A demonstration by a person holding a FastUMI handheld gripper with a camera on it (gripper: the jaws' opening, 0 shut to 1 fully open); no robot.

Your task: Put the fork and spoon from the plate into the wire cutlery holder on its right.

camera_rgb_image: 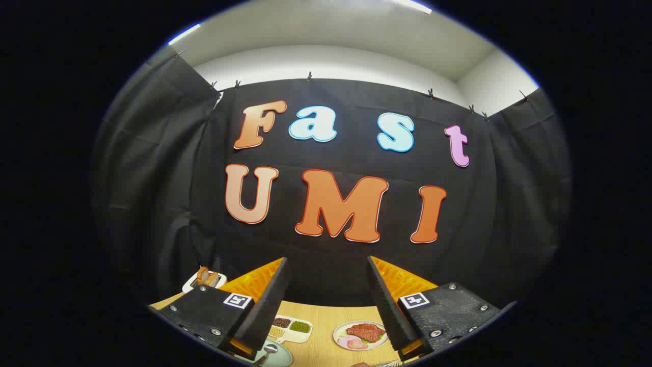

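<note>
gripper (328, 285) held high and tilted up toward the booth wall; fingers wide apart, nothing between them.

below the fingers, on the wooden table (318, 326):
- grey-green plate (279, 358) just under the left finger, mostly cut off. a spoon (268, 350) bowl rests on it. fork cannot be told from here.
- white divided tray (290, 328) of beans and grains just beyond the plate.
- plate of meat (360, 335) near the right finger.
- white dish of bread (206, 278) further off, past the left finger.
- thin metal bit (388, 363) under the right finger; possibly the wire holder or a utensil, too little visible to say.

step, as judged: approach, nothing grasped yet, neither utensil moved.

next move calls for: pitch the gripper down so plate and holder come between and ahead of the fingers; lower over the spoon handle, fingers straddling it across its width, then close. the handle lies low on the plate, so the tips must get close to the surface. risk: utensil skids on the glaze.
</note>
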